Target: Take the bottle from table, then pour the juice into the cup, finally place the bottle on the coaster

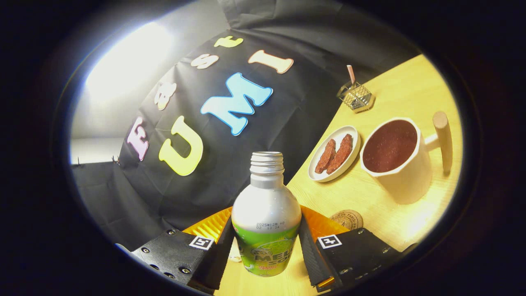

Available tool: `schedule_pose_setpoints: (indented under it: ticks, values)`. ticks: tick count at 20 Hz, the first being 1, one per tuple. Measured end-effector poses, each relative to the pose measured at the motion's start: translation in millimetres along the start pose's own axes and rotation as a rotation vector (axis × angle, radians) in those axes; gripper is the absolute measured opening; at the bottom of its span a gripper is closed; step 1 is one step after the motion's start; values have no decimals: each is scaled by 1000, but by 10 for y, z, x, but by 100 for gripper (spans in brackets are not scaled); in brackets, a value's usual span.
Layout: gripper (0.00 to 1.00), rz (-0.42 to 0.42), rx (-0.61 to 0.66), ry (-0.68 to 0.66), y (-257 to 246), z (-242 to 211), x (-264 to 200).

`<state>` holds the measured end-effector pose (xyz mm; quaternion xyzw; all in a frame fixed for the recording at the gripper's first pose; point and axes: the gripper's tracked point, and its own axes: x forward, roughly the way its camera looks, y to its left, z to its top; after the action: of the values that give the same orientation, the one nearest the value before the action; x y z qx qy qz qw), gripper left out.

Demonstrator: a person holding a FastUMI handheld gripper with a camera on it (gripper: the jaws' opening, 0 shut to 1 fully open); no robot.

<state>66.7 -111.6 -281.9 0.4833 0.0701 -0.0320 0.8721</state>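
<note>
While the view sits tilted, the tabletop (394, 213) slopes off to the right of the tool. Largest on it is the cup (404, 164), already holding dark red liquid, its wooden handle (443, 142) on the far side. Next, the bottle (266, 222), clamped between both fingers (310, 250) of the tool (266, 250), which is closed only to the bottle's width; it appears lifted off the tabletop. Cap off, its mouth points up and away from the tool, long axis running lengthwise between the fingers, roughly upright. Beyond it and left of the cup: a small plate (335, 154) with two reddish strips. Farther back, a wire holder (356, 96) with a striped straw. Smallest, the coaster (347, 218), just beside the right finger.

Risks, as I judge them: smooth bottle could slip in the grip during tipping; cup looks nearly full, so overflow is likely; a hasty swing could knock the plate.
</note>
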Motion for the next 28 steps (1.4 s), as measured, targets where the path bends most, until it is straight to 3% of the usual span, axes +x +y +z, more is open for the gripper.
schedule_pose_setpoints:
  ticks: [8,21,28]
  values:
    - [77,84,370,-84,15,204,-70]
    - [76,124,627,-157,-13,319,-83]
    - [77,152,692,-184,-25,382,-97]
